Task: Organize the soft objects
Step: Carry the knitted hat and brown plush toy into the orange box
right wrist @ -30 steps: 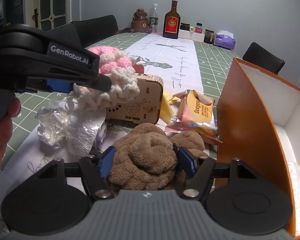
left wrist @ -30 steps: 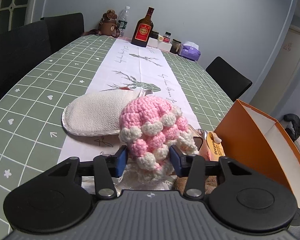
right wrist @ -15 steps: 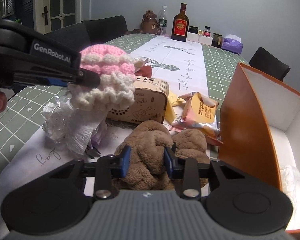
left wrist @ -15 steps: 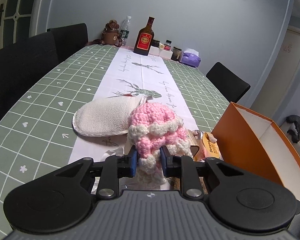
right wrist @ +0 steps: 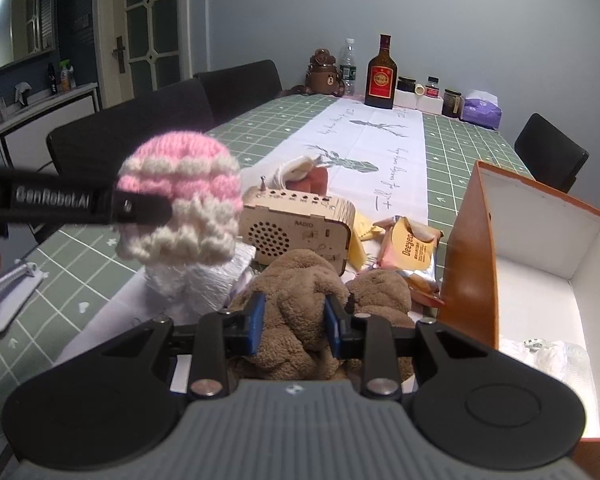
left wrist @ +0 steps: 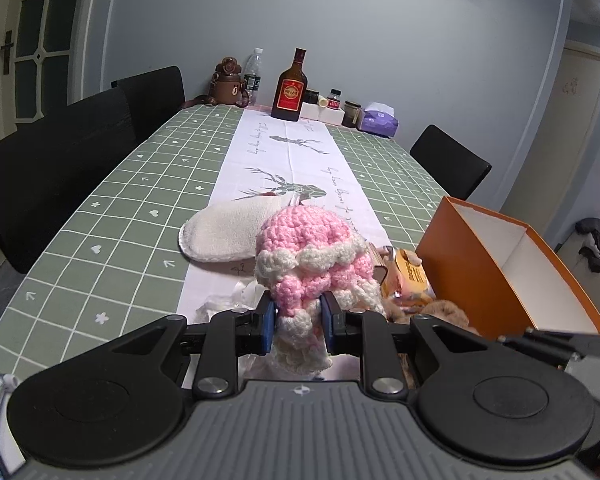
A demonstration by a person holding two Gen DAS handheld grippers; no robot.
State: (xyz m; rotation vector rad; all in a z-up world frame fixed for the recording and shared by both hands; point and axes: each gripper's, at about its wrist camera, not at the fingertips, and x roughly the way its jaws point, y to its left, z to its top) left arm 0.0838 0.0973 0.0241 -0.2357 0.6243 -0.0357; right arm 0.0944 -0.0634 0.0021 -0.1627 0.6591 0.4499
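Note:
My left gripper is shut on a pink and cream crocheted hat and holds it up off the table; the hat also shows in the right wrist view, raised at the left. My right gripper is shut on a brown plush towel, lifted slightly above the table. A cream fleece mitt lies flat on the white runner beyond the hat. An orange box with a white inside stands open at the right.
A wooden radio, snack packets and crumpled clear plastic lie between the grippers and the box. Bottles, jars and a purple tissue pack stand at the table's far end. Black chairs line both sides.
Both grippers closed from open, the left onto the hat and the right onto the brown towel. Both then rose, lifting hat and towel off the table.

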